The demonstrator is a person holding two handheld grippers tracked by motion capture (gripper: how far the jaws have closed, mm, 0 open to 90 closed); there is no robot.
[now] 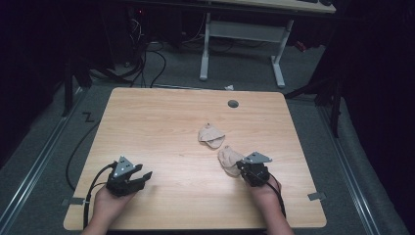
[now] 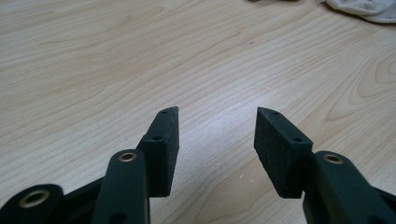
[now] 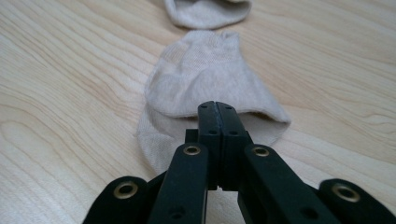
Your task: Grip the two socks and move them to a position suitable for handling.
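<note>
Socks are lying near the middle of the wooden table (image 1: pixel 161 127), two beige ones, just apart from each other. The nearer sock (image 1: pixel 229 159) is stretching its long axis from the person's right hand up and leftward across the tabletop in the high view, its far end pointing toward the farther sock (image 1: pixel 211 135). In the right gripper view the nearer sock (image 3: pixel 208 79) is running straight away from the camera, with its open cuff facing the jaws and its narrower closed end pointing at the farther sock (image 3: pixel 208 11).

The right gripper (image 3: pixel 218 109) is sitting at that cuff with its jaws pressed together; whether the cuff's edge is caught between the tips I cannot tell. The right gripper (image 1: pixel 244 169) is touching the sock's near end in the high view.

The left gripper (image 1: pixel 143 172) is resting well apart from both socks, toward the table's near left. Its jaws are standing apart over bare wood in the left gripper view (image 2: pixel 217 112), with nothing between them.
</note>
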